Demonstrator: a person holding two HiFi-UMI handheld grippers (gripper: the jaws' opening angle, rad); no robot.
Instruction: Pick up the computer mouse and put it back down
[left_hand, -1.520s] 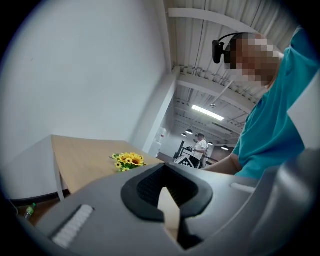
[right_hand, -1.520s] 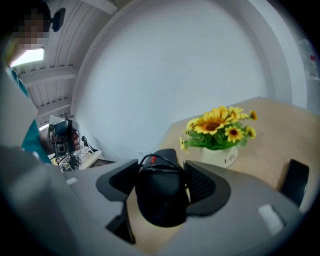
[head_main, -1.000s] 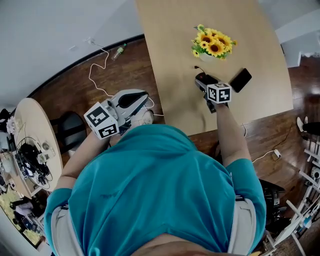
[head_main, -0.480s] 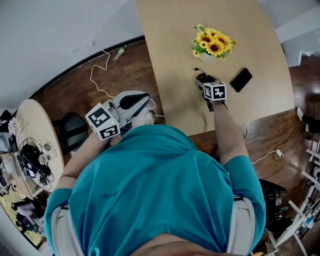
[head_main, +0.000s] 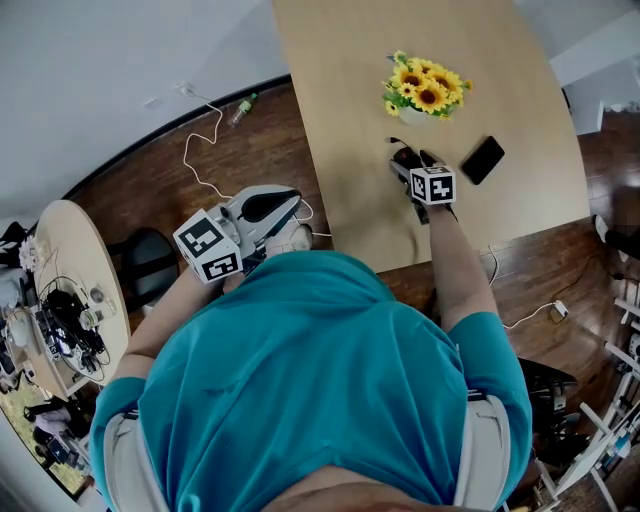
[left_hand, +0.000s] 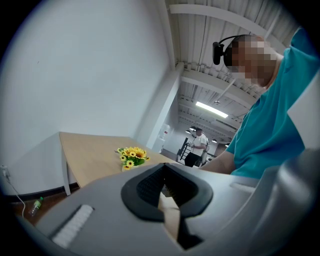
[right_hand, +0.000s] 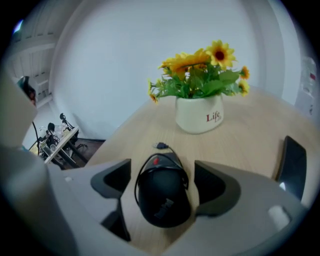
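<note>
Right tool: its jaws have just been opening and stand spread. The computer mouse lies between them at lower centre, on the tabletop, with neither pad pressing it. The release looks made, so the put-down is judged done. Left tool: jaws pressed together, empty. Upper centre: a white pot holds sunflowers.

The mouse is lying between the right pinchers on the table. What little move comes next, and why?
Probably draw the right gripper straight back and up, away from the computer mouse. Its jaws have just been opening, neither pad presses the mouse, and it lies on the table, so it looks set down.
</note>
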